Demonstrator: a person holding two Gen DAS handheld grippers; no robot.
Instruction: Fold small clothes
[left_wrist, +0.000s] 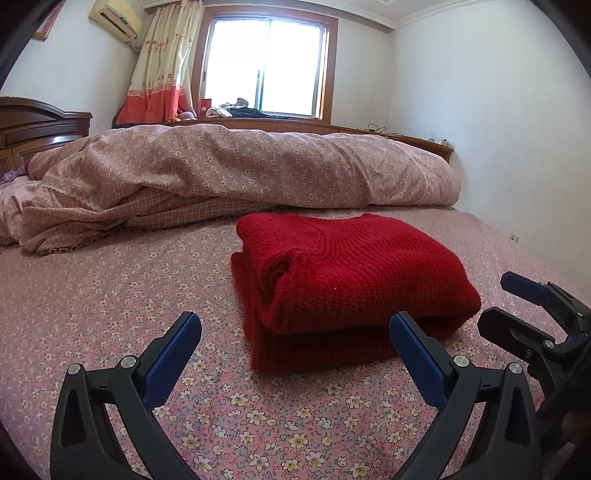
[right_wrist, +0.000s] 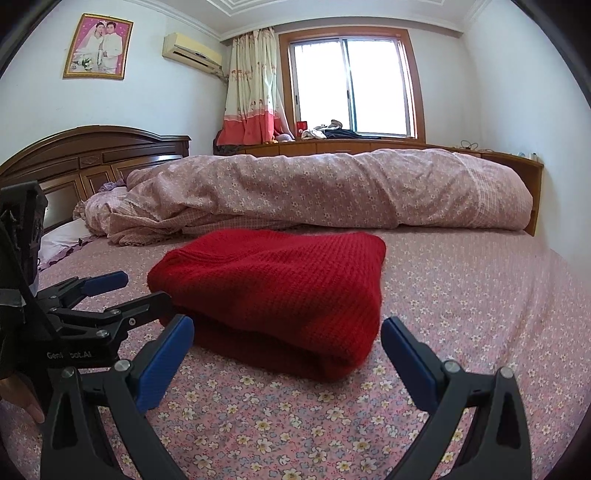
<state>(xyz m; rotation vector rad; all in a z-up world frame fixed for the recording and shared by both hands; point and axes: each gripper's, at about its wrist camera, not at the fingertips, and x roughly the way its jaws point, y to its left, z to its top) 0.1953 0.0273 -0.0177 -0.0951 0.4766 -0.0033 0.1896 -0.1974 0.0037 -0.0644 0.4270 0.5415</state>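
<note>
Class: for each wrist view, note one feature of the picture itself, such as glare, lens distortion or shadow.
Left wrist view: the window is blown out white, and dark vignette fills the corners. Right wrist view: fisheye bends the walls, and the red sweater casts a soft shadow on the floral sheet.

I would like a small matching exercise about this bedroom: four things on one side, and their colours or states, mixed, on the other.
Things:
1. sweater
2. quilt
3. left tongs
4. headboard

Descriptions:
a. dark brown wood
b. open, holding nothing
c. red, folded on the bed sheet
d. pink floral, bunched along the far side

Pairs: 1-c, 2-d, 3-b, 4-a
</note>
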